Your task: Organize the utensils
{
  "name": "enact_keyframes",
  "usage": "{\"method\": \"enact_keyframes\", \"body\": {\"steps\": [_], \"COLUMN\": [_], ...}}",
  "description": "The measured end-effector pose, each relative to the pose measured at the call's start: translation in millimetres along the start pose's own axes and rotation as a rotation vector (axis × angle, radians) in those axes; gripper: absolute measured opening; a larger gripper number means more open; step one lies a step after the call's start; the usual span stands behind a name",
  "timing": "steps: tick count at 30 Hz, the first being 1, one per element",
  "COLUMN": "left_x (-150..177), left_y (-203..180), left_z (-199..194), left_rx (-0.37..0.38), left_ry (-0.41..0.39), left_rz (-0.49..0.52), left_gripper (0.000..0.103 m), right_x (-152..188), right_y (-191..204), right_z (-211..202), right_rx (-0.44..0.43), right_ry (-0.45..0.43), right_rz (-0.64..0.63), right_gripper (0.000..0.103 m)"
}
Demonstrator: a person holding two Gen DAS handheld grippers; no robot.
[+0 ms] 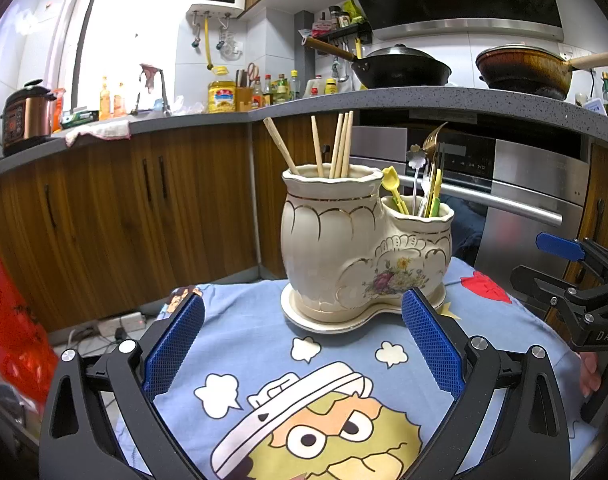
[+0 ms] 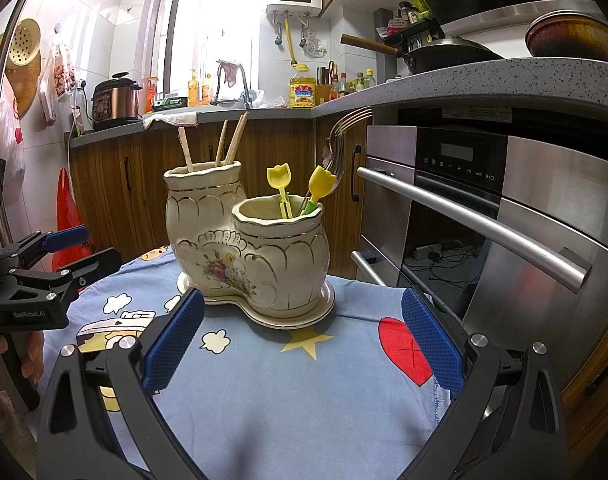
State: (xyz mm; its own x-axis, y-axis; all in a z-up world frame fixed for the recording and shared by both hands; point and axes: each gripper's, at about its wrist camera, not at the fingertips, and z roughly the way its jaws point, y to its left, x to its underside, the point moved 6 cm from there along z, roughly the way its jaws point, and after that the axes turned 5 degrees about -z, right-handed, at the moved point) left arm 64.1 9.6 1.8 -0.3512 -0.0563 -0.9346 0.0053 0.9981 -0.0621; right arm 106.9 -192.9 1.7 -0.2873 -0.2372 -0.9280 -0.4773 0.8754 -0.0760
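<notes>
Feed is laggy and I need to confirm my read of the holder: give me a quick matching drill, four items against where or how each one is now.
1. chopsticks
2. yellow tulip picks
3. left tool
4. ceramic holder

A. on a saucer on the blue cloth
B. in the taller compartment
C. open, holding nothing
D. in the shorter compartment

Pairs: 1-B, 2-D, 3-C, 4-A

Both wrist views low, near, converging on utensil holder [image 1: 363, 248] [image 2: 248, 248].
</notes>
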Motion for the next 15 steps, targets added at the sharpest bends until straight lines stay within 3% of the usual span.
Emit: {"method": "enact_keyframes", "body": {"steps": [15], "left_x": [1.4], "left_y": [-1.4], "left_z": [4.6], "left_rx": [-0.015], "left_ry": [0.024], "left_rz": [-0.005], "left_gripper": [0.098], "right_x": [0.6], "right_y": [-0.6], "right_z": [1.6], "right_rx": [0.002], "right_ry": [0.011], "right_rz": [0.002], "right_gripper": [0.098]}}
